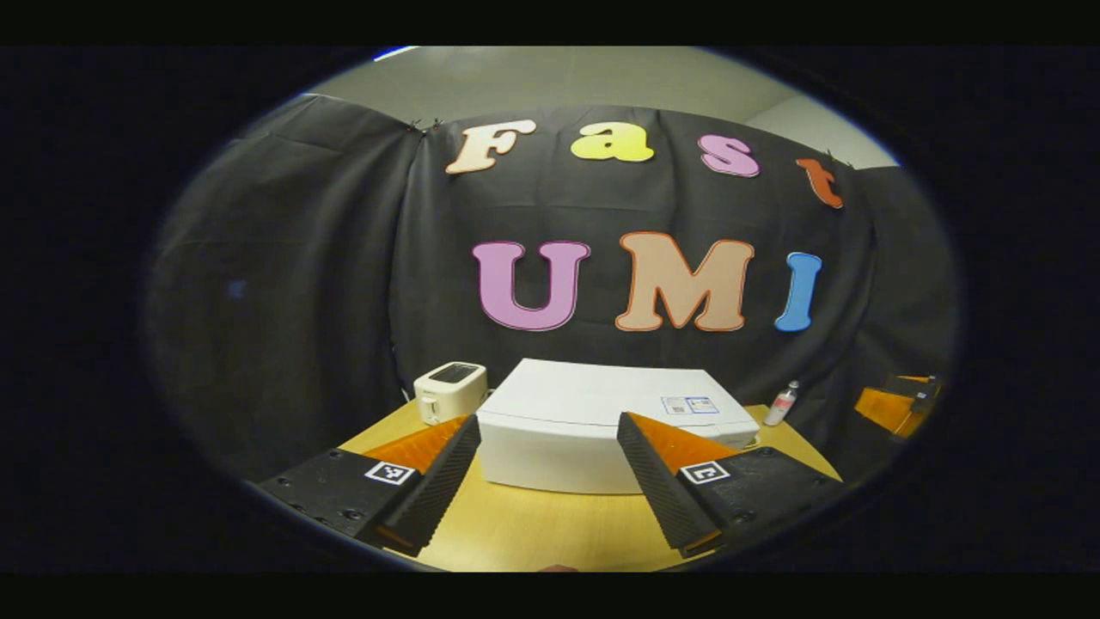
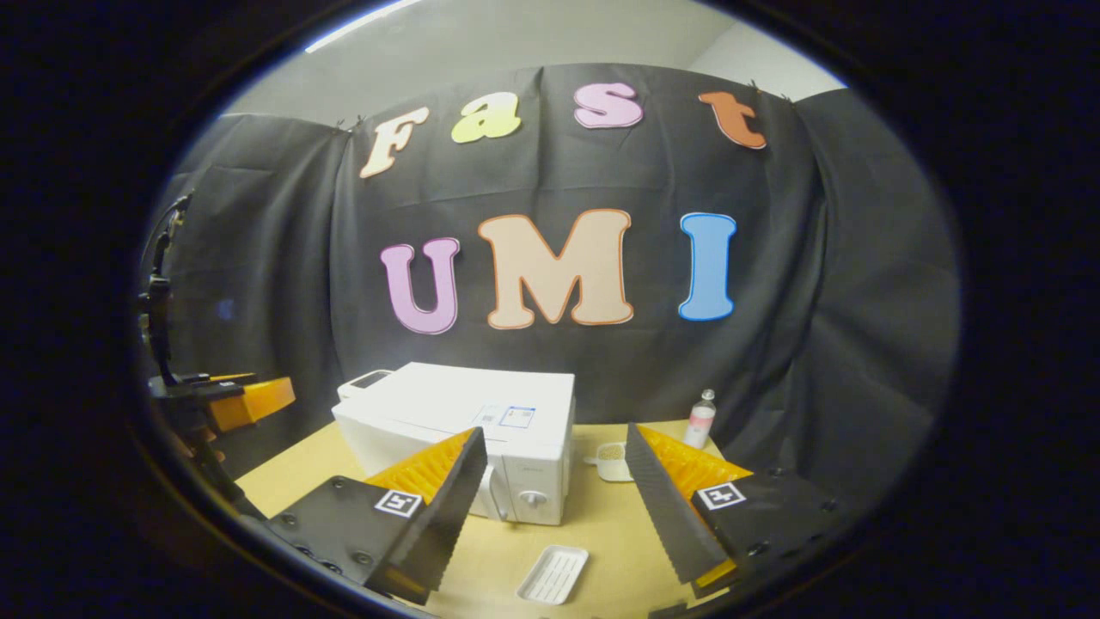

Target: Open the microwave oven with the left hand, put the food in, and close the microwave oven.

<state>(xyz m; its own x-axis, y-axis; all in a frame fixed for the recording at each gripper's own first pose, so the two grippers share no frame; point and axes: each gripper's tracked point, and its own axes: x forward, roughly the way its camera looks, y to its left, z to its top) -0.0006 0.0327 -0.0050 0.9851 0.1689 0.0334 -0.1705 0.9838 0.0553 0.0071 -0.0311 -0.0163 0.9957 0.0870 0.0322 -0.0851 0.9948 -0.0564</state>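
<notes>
Microwave oven: white microwave oven (image 2: 464,430) sits on the table, door shut, knobs facing the right gripper view; in the left gripper view its plain white side (image 1: 593,421) faces the camera.
Food cup: small white cup (image 2: 612,460) with pale grainy food in it stands just right of the oven, on the table, outside the oven.
Tray: white ribbed tray (image 2: 554,574) lies flat on the near edge of the table, in front of the oven, nothing in it.
Bottle: small clear bottle (image 2: 701,419) with a pink label stands upright behind the cup; whether it holds anything, cannot tell.
Toaster: white toaster (image 1: 450,391) stands just left of the oven, near its back corner.
Left gripper: left gripper (image 1: 541,486) hangs above the near table edge, fingers spread wide, nothing between them, pointed at the oven.
Right gripper: right gripper (image 2: 554,503) also wide apart and holding nothing, the tray lying below the gap.
Table: light wooden table (image 1: 533,533) carries everything.
Room: black cloth wall (image 2: 816,284) behind the table, pale ceiling above it.
</notes>
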